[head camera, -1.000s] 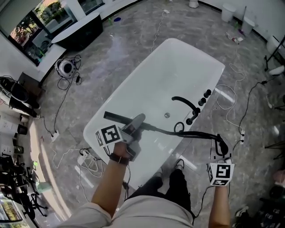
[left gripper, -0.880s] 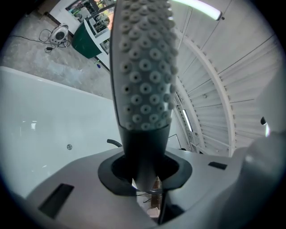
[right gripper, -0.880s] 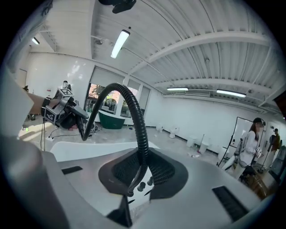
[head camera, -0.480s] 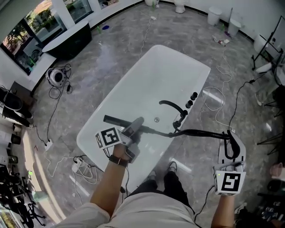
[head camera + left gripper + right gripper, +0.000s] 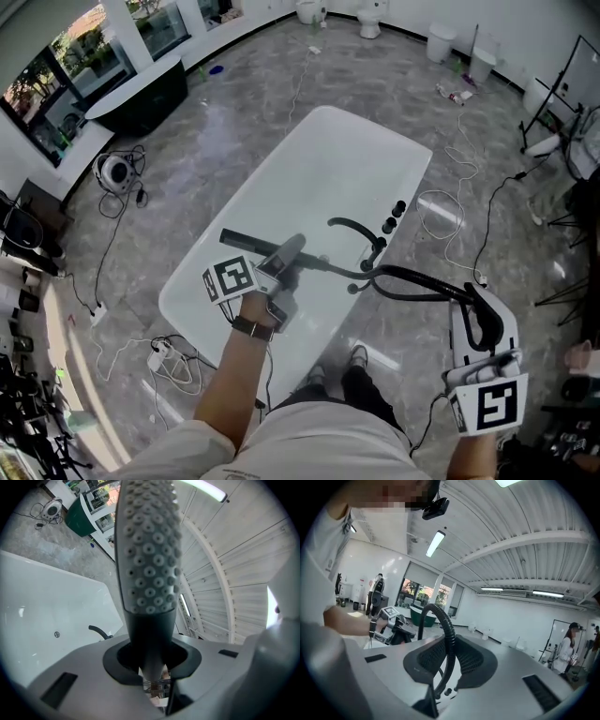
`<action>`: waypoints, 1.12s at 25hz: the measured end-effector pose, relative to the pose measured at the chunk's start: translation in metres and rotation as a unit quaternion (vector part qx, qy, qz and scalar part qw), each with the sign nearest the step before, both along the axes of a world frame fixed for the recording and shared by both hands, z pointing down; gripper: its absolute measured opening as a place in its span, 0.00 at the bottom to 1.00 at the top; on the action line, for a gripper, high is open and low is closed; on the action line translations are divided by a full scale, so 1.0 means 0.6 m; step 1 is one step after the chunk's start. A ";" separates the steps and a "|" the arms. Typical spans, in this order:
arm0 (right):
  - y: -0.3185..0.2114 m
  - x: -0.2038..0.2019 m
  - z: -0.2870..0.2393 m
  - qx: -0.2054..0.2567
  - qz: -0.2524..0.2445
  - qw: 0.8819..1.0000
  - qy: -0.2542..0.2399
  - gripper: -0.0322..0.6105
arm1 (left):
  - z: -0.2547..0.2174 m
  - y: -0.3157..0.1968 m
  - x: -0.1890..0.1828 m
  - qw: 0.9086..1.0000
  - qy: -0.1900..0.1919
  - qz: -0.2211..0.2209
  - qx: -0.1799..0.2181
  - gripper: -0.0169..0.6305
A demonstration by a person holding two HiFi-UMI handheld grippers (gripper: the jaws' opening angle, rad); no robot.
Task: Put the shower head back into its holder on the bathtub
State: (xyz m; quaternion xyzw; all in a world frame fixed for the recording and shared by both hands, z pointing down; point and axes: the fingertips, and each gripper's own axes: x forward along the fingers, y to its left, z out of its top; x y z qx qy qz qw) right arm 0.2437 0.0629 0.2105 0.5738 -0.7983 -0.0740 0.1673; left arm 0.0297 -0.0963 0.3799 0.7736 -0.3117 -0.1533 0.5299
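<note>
The black shower head [image 5: 246, 242] is held over the white bathtub [image 5: 309, 178], and my left gripper [image 5: 292, 249] is shut on its handle. In the left gripper view its nozzle face [image 5: 149, 550] stands straight up from the jaws, which clamp the handle [image 5: 150, 653]. The black corrugated hose [image 5: 412, 278] runs from the handle rightwards to my right gripper [image 5: 482, 317], held high beside the tub. There the hose [image 5: 449, 644] passes between the two pads, gripped. The black tap spout [image 5: 354, 228] and knobs [image 5: 395, 213] sit on the tub's right rim.
Cables [image 5: 459, 202] and a power strip [image 5: 157, 358] lie on the grey floor around the tub. A dark tub [image 5: 141, 89] stands at the far left. The person's feet [image 5: 356, 361] are at the tub's near end. Another person [image 5: 568, 645] stands far off.
Both grippers have risen. The right one has lifted the hose well up and now shows lower right and larger; the left one has raised the shower head a little over the tub.
</note>
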 end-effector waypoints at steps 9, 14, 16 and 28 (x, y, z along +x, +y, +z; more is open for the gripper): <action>-0.037 -0.069 -0.011 -0.011 -0.085 0.991 -0.106 0.16 | 0.011 0.003 -0.007 1.000 0.008 -0.015 -0.015 0.17; -0.068 -0.088 0.009 -0.015 -0.115 0.979 -0.165 0.16 | 0.068 -0.003 -0.007 0.998 0.020 -0.028 -0.060 0.17; -0.072 -0.094 -0.005 -0.016 -0.131 0.972 -0.194 0.16 | 0.081 -0.007 -0.010 0.997 0.024 -0.034 -0.069 0.17; -0.091 -0.148 0.008 -0.062 -0.247 0.914 -0.316 0.16 | 0.096 -0.019 -0.025 0.995 0.026 -0.056 -0.075 0.17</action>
